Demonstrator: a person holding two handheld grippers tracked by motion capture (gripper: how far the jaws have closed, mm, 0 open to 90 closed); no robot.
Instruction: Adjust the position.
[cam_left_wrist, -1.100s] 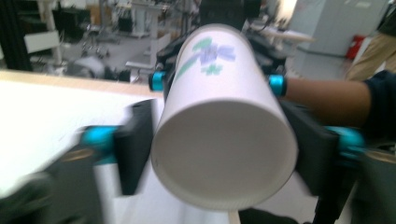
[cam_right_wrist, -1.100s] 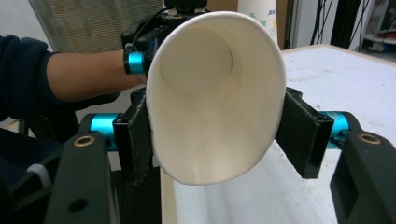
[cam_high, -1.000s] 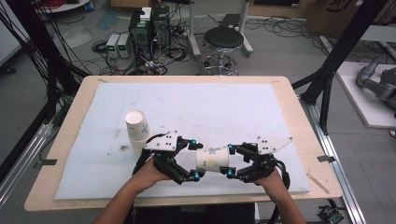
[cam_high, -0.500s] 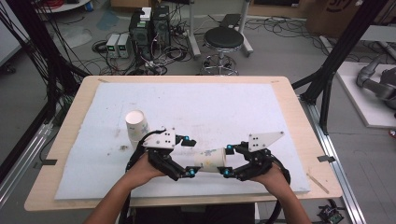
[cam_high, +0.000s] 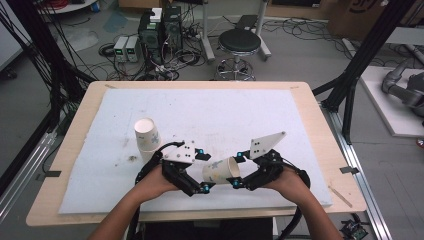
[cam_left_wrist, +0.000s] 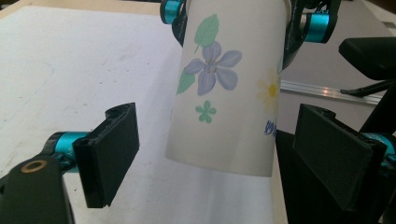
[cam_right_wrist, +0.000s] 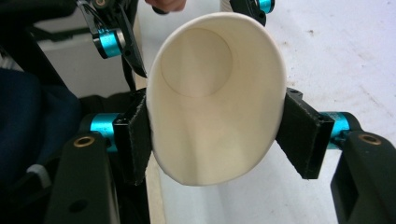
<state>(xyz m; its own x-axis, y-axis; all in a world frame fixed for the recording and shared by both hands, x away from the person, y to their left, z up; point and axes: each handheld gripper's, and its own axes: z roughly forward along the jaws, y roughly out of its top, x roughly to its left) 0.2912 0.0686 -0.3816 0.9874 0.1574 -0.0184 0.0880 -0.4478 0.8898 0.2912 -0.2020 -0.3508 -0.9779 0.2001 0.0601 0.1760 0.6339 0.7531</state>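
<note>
A flowered paper cup (cam_high: 221, 171) lies on its side in the air near the table's front edge. My right gripper (cam_high: 236, 169) is shut on it near the rim. In the right gripper view the cup (cam_right_wrist: 215, 102) is squeezed oval between the pads (cam_right_wrist: 136, 135), its open mouth facing the camera. My left gripper (cam_high: 202, 170) is open. In the left gripper view its jaws stand either side of the cup's base end (cam_left_wrist: 229, 88) with gaps on both sides, the left gripper (cam_left_wrist: 224, 156) touching nothing. A second white cup (cam_high: 146, 134) stands upright on the mat, left of the hands.
The white mat (cam_high: 220, 115) covers most of the wooden table (cam_high: 305, 100). Black frame legs stand at both sides of the table. A stool (cam_high: 239, 42) and electronics boxes (cam_high: 159, 25) sit on the floor beyond the far edge.
Both hands and the cup have drifted slightly left and toward the front edge. The cup now tilts, its rim end raised toward the right.
</note>
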